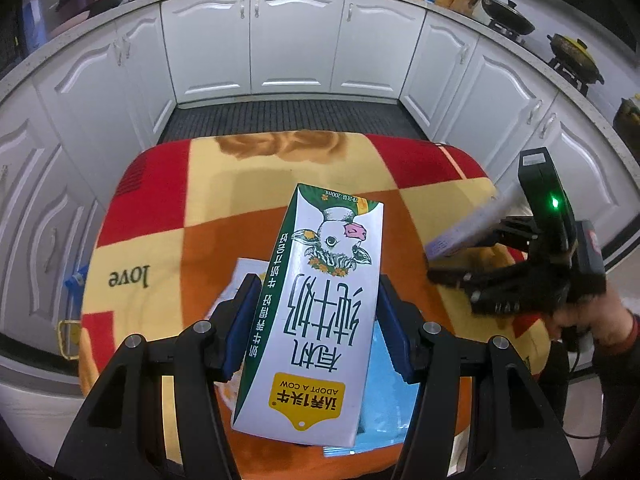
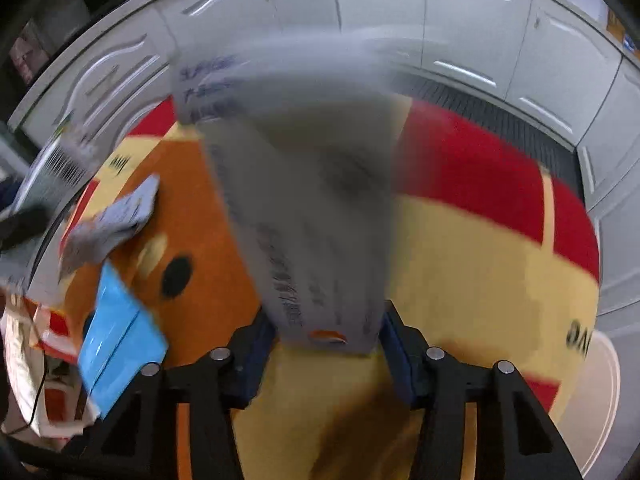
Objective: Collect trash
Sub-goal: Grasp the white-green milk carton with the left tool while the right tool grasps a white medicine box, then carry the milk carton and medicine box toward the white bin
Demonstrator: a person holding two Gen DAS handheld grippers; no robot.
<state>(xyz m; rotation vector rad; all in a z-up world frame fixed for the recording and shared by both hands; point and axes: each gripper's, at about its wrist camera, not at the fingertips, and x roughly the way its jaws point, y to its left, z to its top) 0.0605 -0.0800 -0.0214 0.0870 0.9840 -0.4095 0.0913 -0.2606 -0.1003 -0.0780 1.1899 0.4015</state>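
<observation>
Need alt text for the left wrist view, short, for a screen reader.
The left gripper clamps a white-and-green milk carton with a cow drawing, above a red, orange and cream blanket. At right, a hand-held right gripper carries a pale box; white kitchen cabinets curve behind.

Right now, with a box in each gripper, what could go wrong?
The milk carton sits between the left gripper fingers by its narrow sides only, and most of it sticks out past them, so it might tip or slide out. The grey box in the right gripper is blurred, as if swinging; a fast swing could fling it off. The blue packet lies near the blanket edge and could get knocked down.
</observation>
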